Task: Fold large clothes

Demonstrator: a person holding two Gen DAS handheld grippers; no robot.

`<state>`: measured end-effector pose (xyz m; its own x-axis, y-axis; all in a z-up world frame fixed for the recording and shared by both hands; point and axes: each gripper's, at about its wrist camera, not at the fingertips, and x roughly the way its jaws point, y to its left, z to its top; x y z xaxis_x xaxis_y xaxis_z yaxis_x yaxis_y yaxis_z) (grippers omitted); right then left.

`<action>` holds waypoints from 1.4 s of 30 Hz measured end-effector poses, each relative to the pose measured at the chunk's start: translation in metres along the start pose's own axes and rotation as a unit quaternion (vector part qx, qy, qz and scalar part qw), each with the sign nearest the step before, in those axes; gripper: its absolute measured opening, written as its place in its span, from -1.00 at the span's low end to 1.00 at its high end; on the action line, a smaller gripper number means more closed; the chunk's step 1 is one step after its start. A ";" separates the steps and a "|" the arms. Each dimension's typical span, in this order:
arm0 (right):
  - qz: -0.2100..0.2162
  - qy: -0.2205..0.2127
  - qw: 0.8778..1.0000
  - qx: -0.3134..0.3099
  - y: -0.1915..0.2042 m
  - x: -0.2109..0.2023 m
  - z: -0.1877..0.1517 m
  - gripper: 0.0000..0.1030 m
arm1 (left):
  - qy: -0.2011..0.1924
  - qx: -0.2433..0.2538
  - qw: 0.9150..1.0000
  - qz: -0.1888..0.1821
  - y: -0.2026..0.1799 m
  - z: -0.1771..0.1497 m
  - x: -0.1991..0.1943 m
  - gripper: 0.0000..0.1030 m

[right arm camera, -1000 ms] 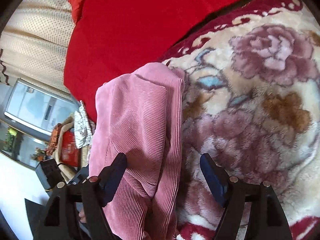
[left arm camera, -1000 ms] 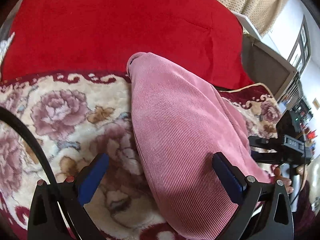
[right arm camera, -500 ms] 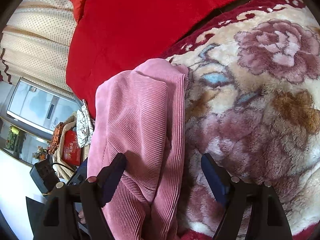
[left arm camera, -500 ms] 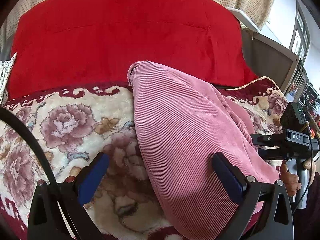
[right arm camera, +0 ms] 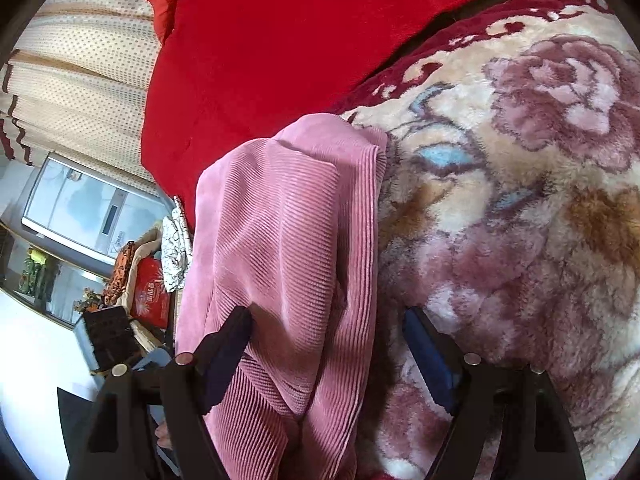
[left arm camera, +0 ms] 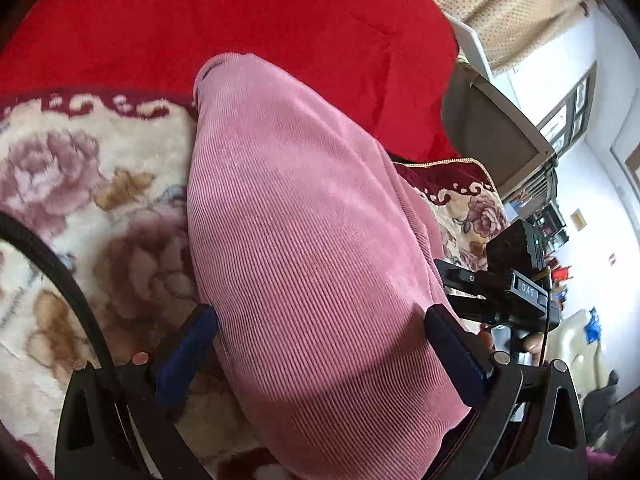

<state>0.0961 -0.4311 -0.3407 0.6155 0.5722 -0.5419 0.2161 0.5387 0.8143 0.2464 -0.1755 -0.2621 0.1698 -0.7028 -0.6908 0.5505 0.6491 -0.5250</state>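
A pink ribbed garment lies folded in a long strip on a floral plush blanket. My left gripper is open, its blue-padded fingers wide apart over the near end of the garment, not closed on it. In the right wrist view the same garment lies in layered folds, and my right gripper is open above its near end, holding nothing. The right gripper also shows in the left wrist view, past the garment's right edge.
A red quilt lies behind the garment, also in the right wrist view. The floral blanket spreads to the right. A beige curtain, a grey appliance and a cluttered shelf with a red box stand beyond the bed's edge.
Both grippers stay open over the garment. The left wrist view has shifted and tilted, bringing the garment closer. The right wrist view has hardly changed.
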 end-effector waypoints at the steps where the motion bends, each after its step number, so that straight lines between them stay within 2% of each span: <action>1: 0.003 0.000 1.000 -0.002 0.001 0.002 0.001 0.58 | 0.000 -0.002 1.000 -0.005 0.001 0.000 0.000 1.00; 7: 0.030 0.006 0.999 -0.008 0.006 0.016 0.007 0.58 | 0.008 -0.016 0.999 -0.030 0.011 0.002 0.002 1.00; 15: 0.073 0.019 0.997 -0.009 0.009 0.025 0.010 0.59 | 0.012 -0.074 0.996 -0.052 0.033 0.006 0.005 1.00; 20: 0.108 0.026 0.994 0.004 0.000 0.016 0.005 0.59 | 0.027 -0.071 0.995 -0.058 0.032 0.003 0.009 1.00; 31: 0.119 0.034 0.992 -0.010 0.005 0.015 -0.001 0.67 | 0.036 -0.070 0.995 -0.065 0.035 0.003 0.012 1.00; 37: 0.093 0.038 0.994 -0.042 0.020 0.032 -0.003 0.78 | 0.029 -0.060 0.996 -0.054 0.027 0.003 0.017 0.99; 39: 0.088 0.035 0.994 -0.049 0.024 0.035 -0.004 0.78 | 0.022 -0.058 0.997 -0.051 0.025 0.003 0.017 0.91; 42: 0.070 0.032 0.995 -0.067 0.028 0.036 -0.006 0.70 | 0.006 -0.036 0.998 -0.049 0.016 0.002 0.013 0.63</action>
<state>0.1194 -0.3913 -0.3384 0.5815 0.6842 -0.4402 0.0263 0.5250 0.8507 0.2597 -0.1749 -0.2788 0.1071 -0.7611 -0.6397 0.5038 0.5962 -0.6251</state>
